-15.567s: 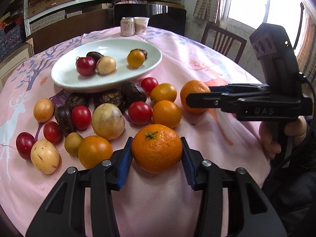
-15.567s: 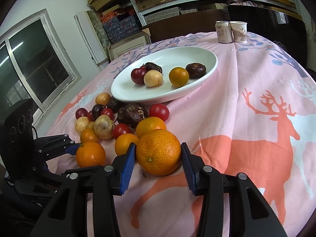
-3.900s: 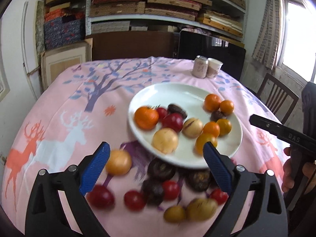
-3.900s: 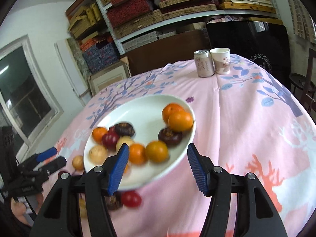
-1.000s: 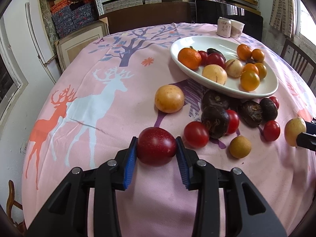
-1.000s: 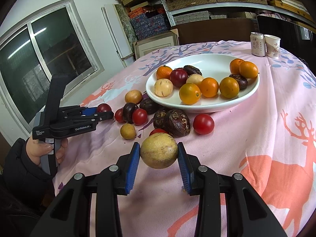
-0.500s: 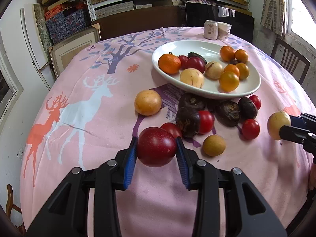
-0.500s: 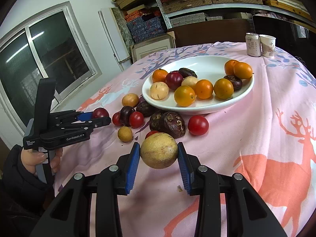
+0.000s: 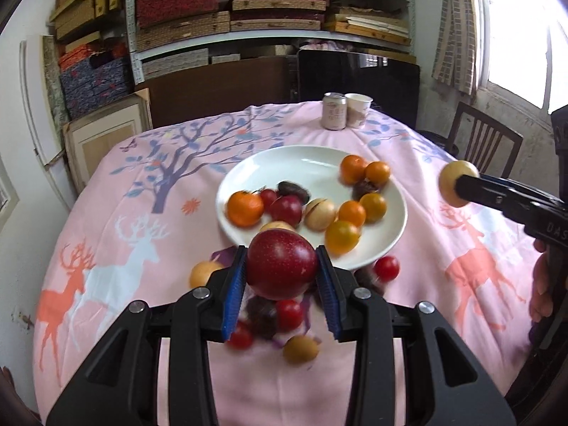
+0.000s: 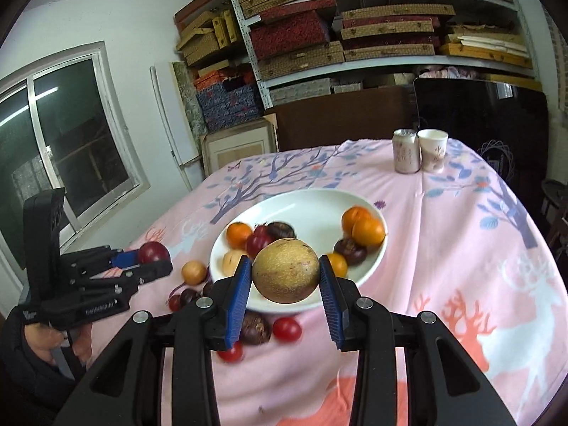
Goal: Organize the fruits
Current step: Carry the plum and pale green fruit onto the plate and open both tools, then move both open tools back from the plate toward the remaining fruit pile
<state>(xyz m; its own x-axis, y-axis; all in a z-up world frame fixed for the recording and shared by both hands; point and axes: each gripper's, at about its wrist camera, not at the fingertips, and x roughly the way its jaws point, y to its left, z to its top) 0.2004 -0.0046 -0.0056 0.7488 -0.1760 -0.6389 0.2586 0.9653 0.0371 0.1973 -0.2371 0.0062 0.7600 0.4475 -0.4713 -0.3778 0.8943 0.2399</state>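
My left gripper (image 9: 282, 269) is shut on a dark red round fruit (image 9: 282, 262) and holds it in the air just before the near rim of the white plate (image 9: 312, 163). My right gripper (image 10: 285, 275) is shut on a yellow-brown round fruit (image 10: 285, 273), raised over the plate's near edge (image 10: 309, 198). The plate holds several oranges, red, dark and yellow fruits. Each gripper shows in the other view: the right one (image 9: 461, 186) at the right, the left one (image 10: 149, 257) at the left.
Loose fruits lie on the pink deer-print tablecloth (image 9: 106, 248) in front of the plate: small red ones (image 9: 387, 268), dark wrinkled ones (image 10: 254, 326) and yellow ones (image 9: 300, 349). A can (image 9: 333, 110) and paper cup (image 9: 358, 104) stand at the far edge. A chair (image 9: 482, 145) stands at the right.
Both grippers have lifted their fruits up off the table and moved forward toward the plate. The loose fruits now lie below and behind the fingers.
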